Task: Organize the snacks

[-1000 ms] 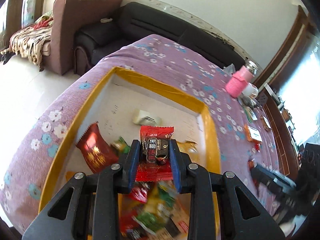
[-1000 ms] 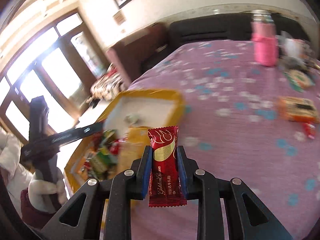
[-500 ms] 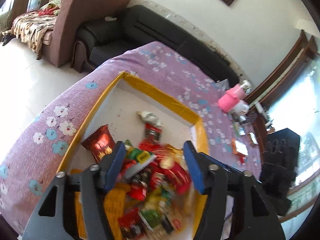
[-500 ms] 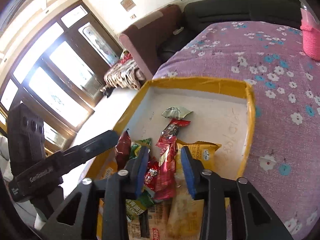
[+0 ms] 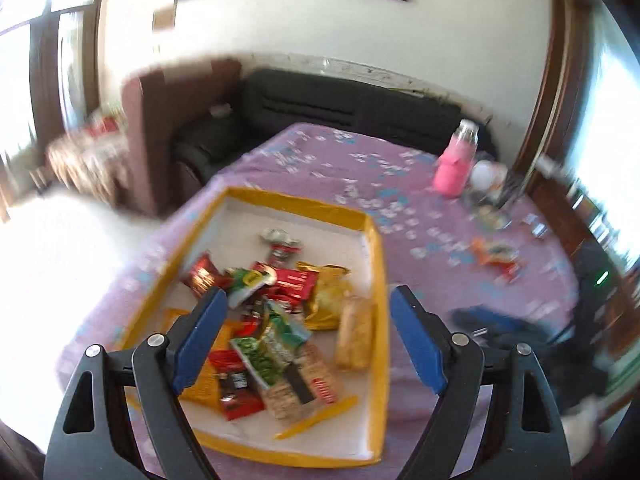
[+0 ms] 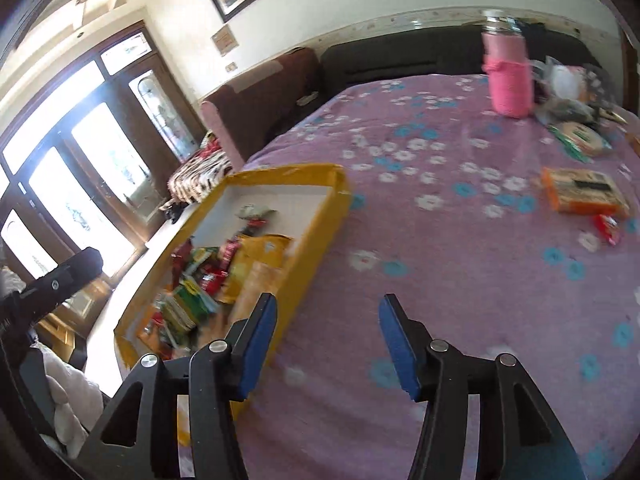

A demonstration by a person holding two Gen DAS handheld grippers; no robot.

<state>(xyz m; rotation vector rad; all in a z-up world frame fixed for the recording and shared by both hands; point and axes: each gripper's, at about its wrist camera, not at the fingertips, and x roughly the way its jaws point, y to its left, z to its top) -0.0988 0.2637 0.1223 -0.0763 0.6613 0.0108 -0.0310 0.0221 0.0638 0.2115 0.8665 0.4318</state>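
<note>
Above a yellow-rimmed tray (image 5: 378,264) of packaged snacks (image 5: 276,320), the left gripper (image 5: 308,338) hangs with its blue-padded jaws wide and still opening, nothing held between them. Seen between and just beyond those jaws, the snacks lie heaped in the tray: red, green and gold wrappers, a gold bag (image 5: 326,296) and a tan cracker pack (image 5: 354,334) toward the right jaw, and a small silver wrapper (image 5: 276,236) alone at the tray's far end.

The right gripper (image 6: 328,346) hovers over the purple flowered cloth of the bench (image 6: 460,280), its jaws also opening and empty. The tray (image 6: 320,232) stands to the left of these jaws, its near corner just beside the left jaw.

Well ahead and to the right of the right jaws, an orange snack pack (image 6: 584,192) and a small red sweet (image 6: 608,229) lie loose on the cloth, apart from the tray. A pink bottle (image 6: 508,76) stands upright at the bench's far edge, with a cluster of blurred items beside it. A dark sofa (image 5: 352,108) runs along the wall beyond the bench.
</note>
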